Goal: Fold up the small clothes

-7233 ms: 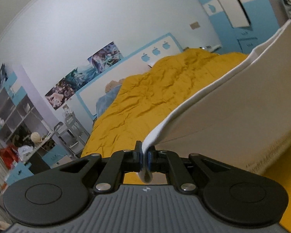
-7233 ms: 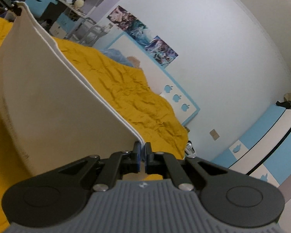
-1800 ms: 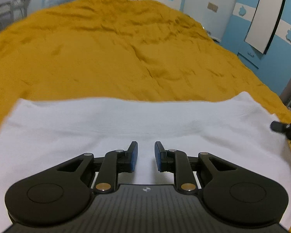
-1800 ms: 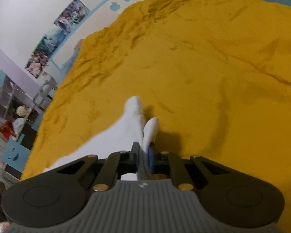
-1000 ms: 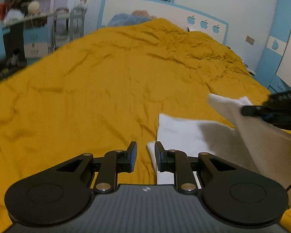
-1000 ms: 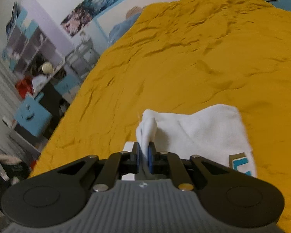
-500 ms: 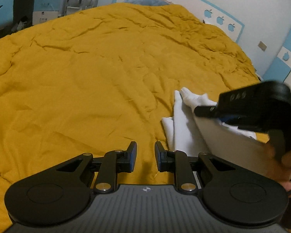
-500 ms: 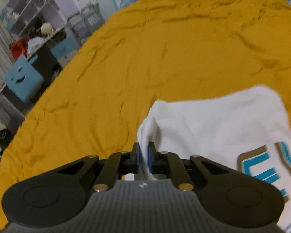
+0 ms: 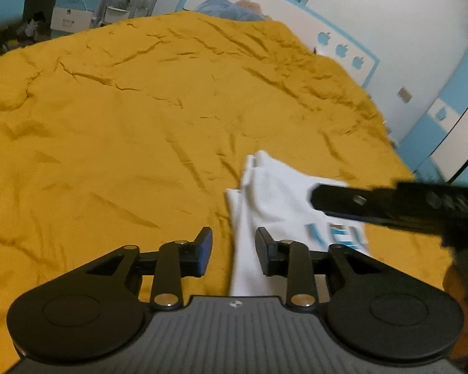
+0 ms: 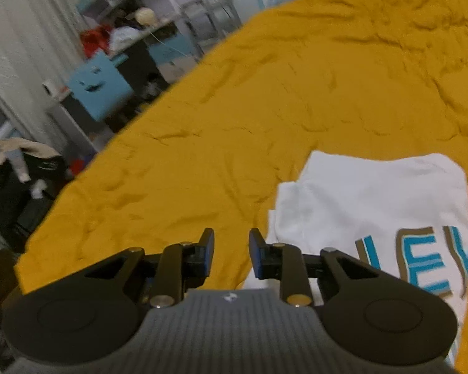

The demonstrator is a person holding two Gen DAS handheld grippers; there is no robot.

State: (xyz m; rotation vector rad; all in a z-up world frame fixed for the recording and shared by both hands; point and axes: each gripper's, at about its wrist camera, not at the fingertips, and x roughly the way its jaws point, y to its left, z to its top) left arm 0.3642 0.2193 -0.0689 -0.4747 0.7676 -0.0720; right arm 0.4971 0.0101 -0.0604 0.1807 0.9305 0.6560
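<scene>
A small white garment with blue and brown lettering [image 10: 374, 205] lies folded on the yellow bedspread [image 10: 265, 99]. In the left wrist view the garment [image 9: 274, 187] lies just ahead and right of my left gripper [image 9: 233, 251], which is open and empty, with a strip of the cloth running between its fingers. My right gripper [image 10: 231, 254] is open and empty, just left of the garment's folded edge. The right gripper's body [image 9: 390, 208] crosses above the garment in the left wrist view.
The yellow bedspread [image 9: 124, 124] spreads wide to the left and far side. A blue and white headboard [image 9: 296, 25] stands at the far end. Shelves and a blue box [image 10: 96, 84] stand beyond the bed's left edge. Blue wardrobe doors [image 9: 446, 131] stand at the right.
My right gripper has opened and let go of the white garment's fold, which now lies flat on the bed. My left gripper has opened wider and moved nearer the garment.
</scene>
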